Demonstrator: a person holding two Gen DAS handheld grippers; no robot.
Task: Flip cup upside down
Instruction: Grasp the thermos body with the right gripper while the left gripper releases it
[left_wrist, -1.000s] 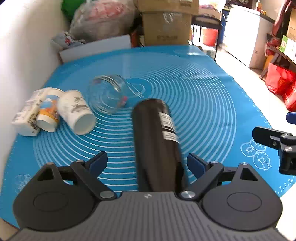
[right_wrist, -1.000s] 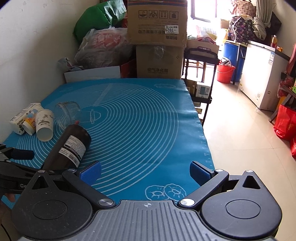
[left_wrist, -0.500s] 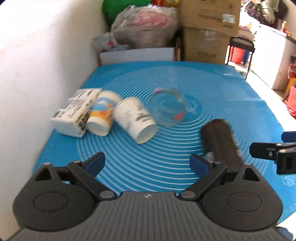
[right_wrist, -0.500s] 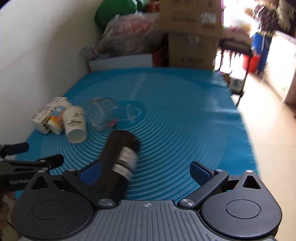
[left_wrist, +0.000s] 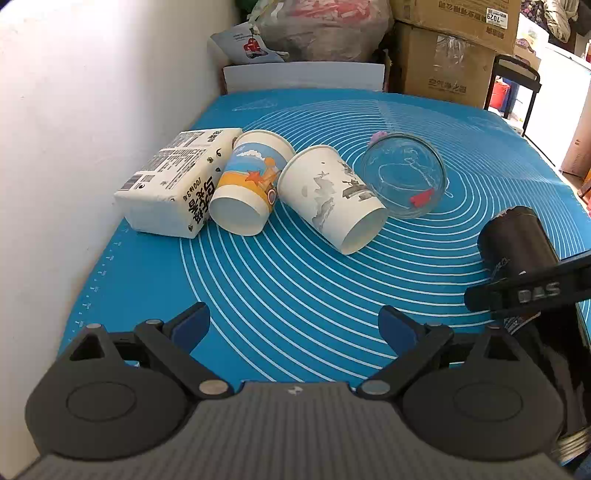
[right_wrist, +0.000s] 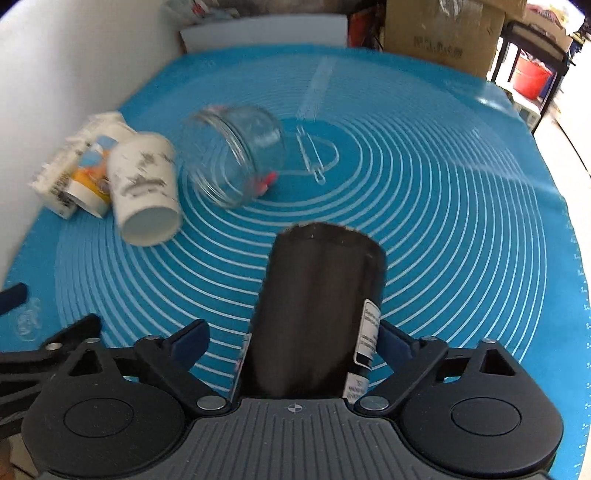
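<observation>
A tall black cup (right_wrist: 317, 314) with a white label lies on its side on the blue mat (right_wrist: 443, 184). It lies between the open fingers of my right gripper (right_wrist: 293, 338), with a gap at the left finger. In the left wrist view the black cup (left_wrist: 517, 243) is at the right, with a right gripper finger (left_wrist: 524, 291) across it. My left gripper (left_wrist: 293, 325) is open and empty over the mat's near left part.
Two paper cups (left_wrist: 332, 199) (left_wrist: 247, 184) and a clear glass jar (left_wrist: 404, 175) lie on their sides at the mat's left. A white carton (left_wrist: 173, 184) lies against the white wall. Cardboard boxes (left_wrist: 443, 55) and bags stand behind the mat.
My left gripper has swung left away from the black cup. My right gripper has moved left and now has the cup between its fingers.
</observation>
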